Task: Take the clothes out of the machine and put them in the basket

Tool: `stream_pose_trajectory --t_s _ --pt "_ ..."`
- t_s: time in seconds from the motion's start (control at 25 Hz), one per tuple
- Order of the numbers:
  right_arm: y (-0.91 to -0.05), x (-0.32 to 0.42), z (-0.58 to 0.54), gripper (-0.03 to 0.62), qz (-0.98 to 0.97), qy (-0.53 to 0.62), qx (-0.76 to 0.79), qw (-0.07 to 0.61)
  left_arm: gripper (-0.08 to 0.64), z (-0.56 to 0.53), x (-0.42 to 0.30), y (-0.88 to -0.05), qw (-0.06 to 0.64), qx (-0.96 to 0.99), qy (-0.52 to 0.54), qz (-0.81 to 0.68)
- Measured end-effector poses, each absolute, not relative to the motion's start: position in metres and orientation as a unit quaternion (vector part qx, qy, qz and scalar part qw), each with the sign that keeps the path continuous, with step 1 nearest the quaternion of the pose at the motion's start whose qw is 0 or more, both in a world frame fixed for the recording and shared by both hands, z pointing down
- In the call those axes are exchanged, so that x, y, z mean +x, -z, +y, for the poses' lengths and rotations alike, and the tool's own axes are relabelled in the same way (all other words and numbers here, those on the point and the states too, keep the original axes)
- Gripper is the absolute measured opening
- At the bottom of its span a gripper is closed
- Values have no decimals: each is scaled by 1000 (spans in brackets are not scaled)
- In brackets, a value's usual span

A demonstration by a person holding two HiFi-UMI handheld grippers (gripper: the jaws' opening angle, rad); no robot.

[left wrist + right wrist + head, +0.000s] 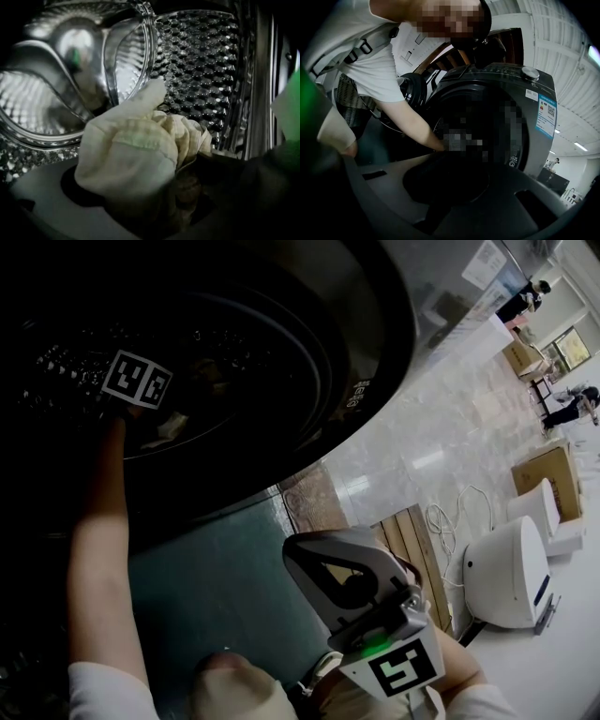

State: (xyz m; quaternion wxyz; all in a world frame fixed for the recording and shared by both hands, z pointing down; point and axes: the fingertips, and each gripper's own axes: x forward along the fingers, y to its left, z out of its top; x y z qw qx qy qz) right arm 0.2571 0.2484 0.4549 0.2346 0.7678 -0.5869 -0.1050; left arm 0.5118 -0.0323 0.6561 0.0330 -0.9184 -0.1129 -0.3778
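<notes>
Cream cloth [136, 154], judged soft and light, is framed by the open left gripper [152, 187], ungripped; bunched folds at 3 o'clock are best pinched.

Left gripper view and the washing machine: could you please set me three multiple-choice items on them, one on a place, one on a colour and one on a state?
1. Where is the left gripper?
A. Inside the drum
B. On a shelf
C. On the floor

2. What colour is the garment in front of it?
A. Red
B. Cream
C. Navy

3. How is the washing machine's door?
A. Shut
B. Taken off
C. Swung open

Answers:
1 A: perforated steel wall surrounds its view.
2 B: the bunched cloth is pale cream.
3 C: the person's arm reaches through the opening in the right gripper view.
</notes>
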Motion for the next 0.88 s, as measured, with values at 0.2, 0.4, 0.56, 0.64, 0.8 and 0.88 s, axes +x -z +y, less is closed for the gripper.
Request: stream_pose_trajectory --t_s 0.2,0.4,0.56,0.64,0.8,0.88 --pt "-457 261 254 14 -582 103 771 238 530 -37 513 -658 15 -921 376 -102" --pt "-454 260 257 13 -580 107 773 234 298 -39 509 -648 -24 -929 359 -82" --pt "-451 256 258 13 -584 112 770 231 207 -44 506 -628 -12 -944 324 -61" --pt "-451 253 258 12 -589 113 766 231 198 -46 504 -616 -4 -953 299 -51" --pt "-457 246 257 12 -600 112 757 234 193 -55 502 -591 8 -967 255 -26" --pt "-462 242 254 12 -606 111 751 237 192 -57 501 -579 -1 -972 233 -18"
